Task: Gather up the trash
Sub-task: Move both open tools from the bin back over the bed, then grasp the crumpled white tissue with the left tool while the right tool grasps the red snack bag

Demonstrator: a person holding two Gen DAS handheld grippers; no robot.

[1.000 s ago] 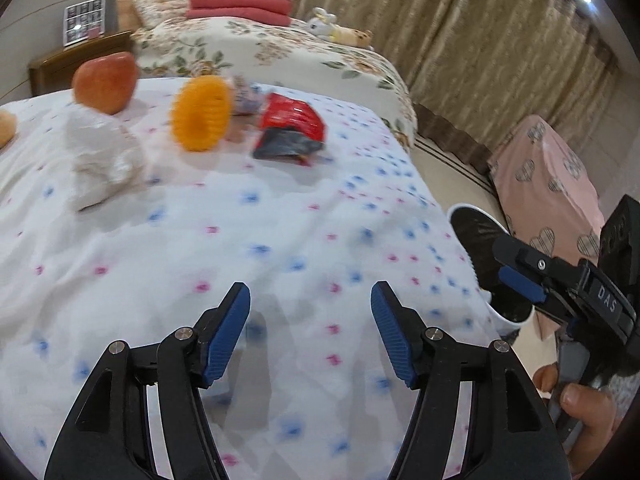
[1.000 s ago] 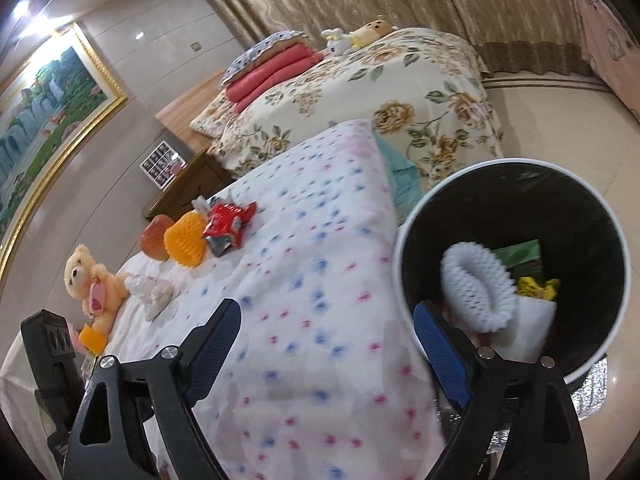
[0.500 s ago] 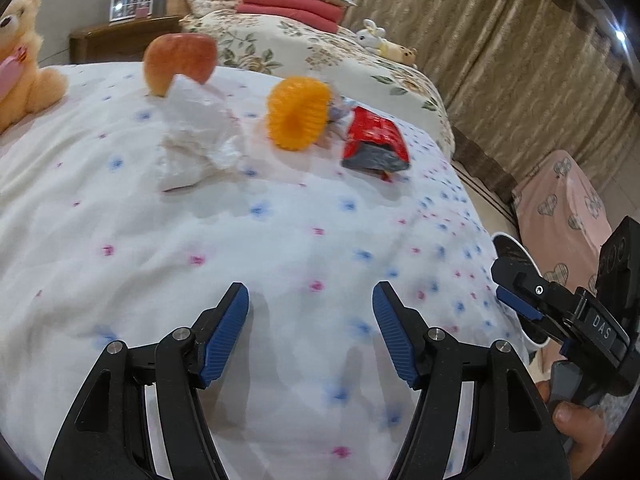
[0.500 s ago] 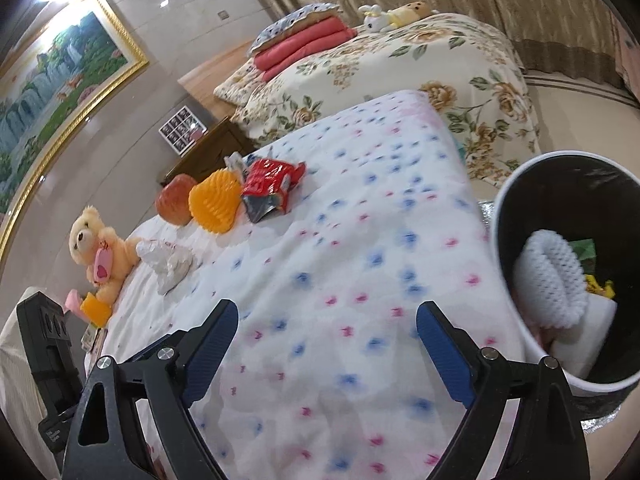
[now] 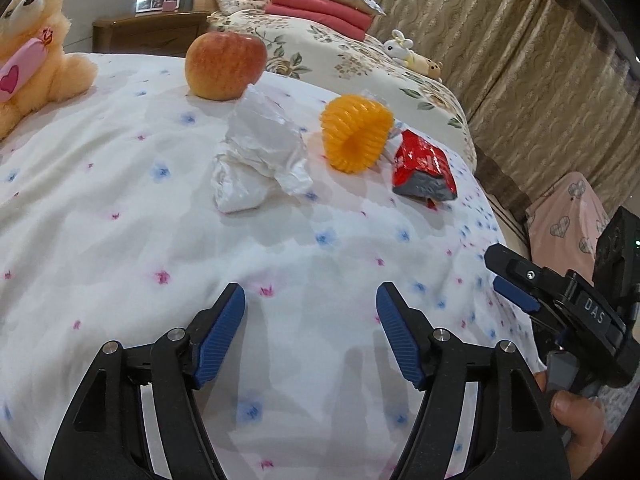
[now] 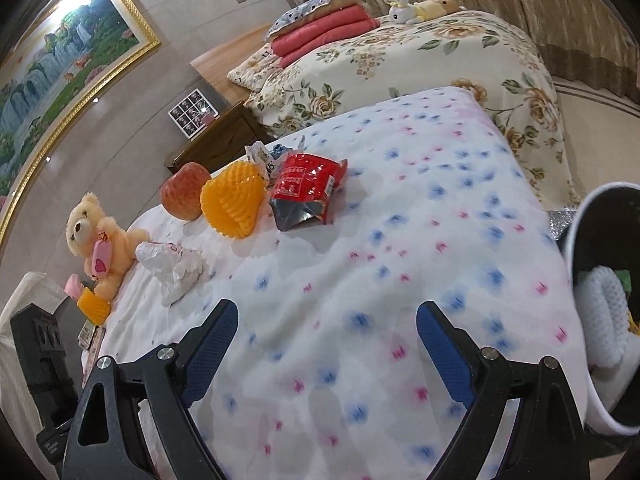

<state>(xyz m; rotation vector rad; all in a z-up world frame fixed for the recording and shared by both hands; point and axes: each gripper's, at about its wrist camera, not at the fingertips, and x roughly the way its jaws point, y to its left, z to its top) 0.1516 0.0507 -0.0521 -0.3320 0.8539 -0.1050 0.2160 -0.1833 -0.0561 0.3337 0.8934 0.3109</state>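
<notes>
— Left gripper [image 5: 310,328] hangs over the near bedsheet [image 5: 120,248], jaws spread, nothing between them.

— Right gripper [image 6: 326,344] likewise, wide apart and empty; its body reads "DAS" in the left view.

— Farther off: crumpled white paper [image 5: 260,160], then an orange foam net [image 5: 354,138], and right of it a red snack packet [image 5: 424,170], its print too small to read.

— Apple [image 5: 224,66] sits behind the paper, teddy bear [image 5: 32,52] far left.

— Trash bin [image 6: 612,304] stands off the bed's right edge, a white foam net [image 6: 604,320] inside.
</notes>
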